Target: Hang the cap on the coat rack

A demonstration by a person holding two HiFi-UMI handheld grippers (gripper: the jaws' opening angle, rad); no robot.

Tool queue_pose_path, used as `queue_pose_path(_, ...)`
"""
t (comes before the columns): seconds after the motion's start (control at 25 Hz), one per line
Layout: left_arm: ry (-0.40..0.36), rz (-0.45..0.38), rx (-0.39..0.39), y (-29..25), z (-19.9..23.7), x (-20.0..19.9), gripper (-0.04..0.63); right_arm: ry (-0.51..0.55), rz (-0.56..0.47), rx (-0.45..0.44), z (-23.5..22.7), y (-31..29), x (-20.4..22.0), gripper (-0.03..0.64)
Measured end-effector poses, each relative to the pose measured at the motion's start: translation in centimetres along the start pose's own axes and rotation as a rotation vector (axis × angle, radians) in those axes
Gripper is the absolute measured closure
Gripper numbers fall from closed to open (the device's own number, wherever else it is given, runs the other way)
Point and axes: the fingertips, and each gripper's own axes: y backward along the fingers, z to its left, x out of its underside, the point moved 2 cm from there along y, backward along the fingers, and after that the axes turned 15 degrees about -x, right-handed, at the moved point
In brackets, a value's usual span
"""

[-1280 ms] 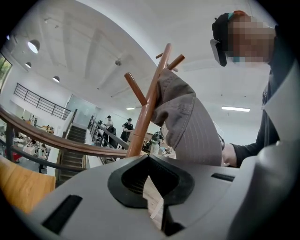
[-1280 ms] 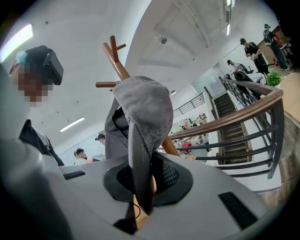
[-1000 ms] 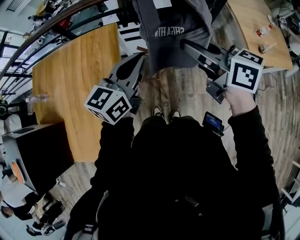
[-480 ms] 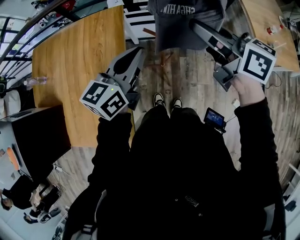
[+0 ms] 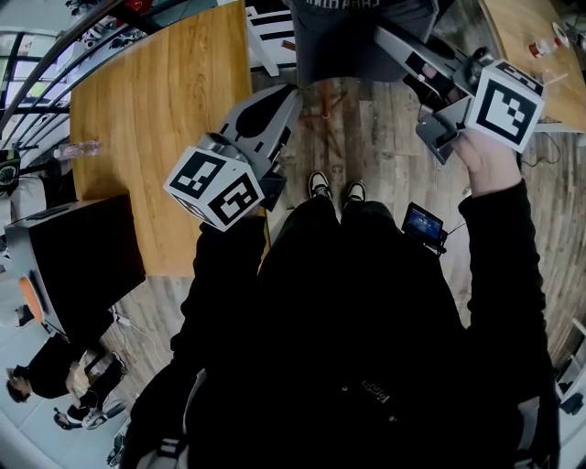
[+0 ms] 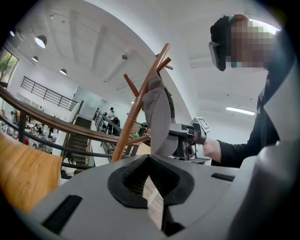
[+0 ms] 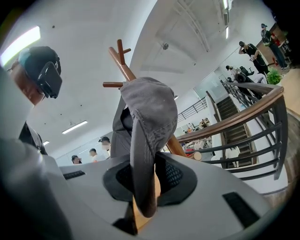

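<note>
A grey cap hangs at the top of the head view, partly cut off by the frame edge. My right gripper is shut on its brim. In the right gripper view the cap drapes over the brown wooden coat rack, its brim pinched between the jaws of my right gripper. My left gripper stands lower left of the cap, jaws together, holding nothing. In the left gripper view the cap rests against the rack's pole, with my left gripper below and short of it.
A wooden table lies at the left with a plastic bottle on it. A dark cabinet stands beside it. A second table is at the top right. A stair railing runs behind the rack.
Both grippers and the cap have shifted toward the top of the head view; the cap is now partly out of frame. The right gripper's hold on the brim is unchanged.
</note>
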Motion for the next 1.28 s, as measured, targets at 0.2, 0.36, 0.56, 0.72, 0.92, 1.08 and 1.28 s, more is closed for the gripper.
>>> queue_pose_path(0.2,0.0,0.013,0.008,-0.4,0.0,-0.2,0.592,-0.002,-0.004,0.007,-0.2,-0.2,0.0,0.478)
queue_pose_path(0.36,-0.01,0.016,0.024,-1.1,0.3,0.0,0.592,-0.03,-0.007,0.028,-1.3,0.4,0.8,0.36)
queue_pose_path(0.56,-0.016,0.02,0.034,-0.1,-0.4,0.8,0.592,-0.018,0.005,0.046,0.1,2.0,2.8,0.339)
queue_pose_path(0.72,-0.024,0.022,0.045,0.0,-0.8,1.2,0.592,-0.015,0.027,0.077,0.4,3.5,4.7,0.339)
queue_pose_path(0.92,-0.033,0.025,0.069,0.6,-2.5,2.0,0.592,0.005,0.106,0.099,2.3,5.9,8.0,0.346)
queue_pose_path(1.08,-0.037,0.04,0.096,-0.7,-3.5,2.3,0.592,0.01,0.099,0.133,1.7,7.8,8.5,0.539)
queue_pose_path(1.28,-0.038,0.049,0.132,-1.8,-3.8,2.1,0.592,-0.008,0.053,0.197,0.6,8.8,8.2,0.597)
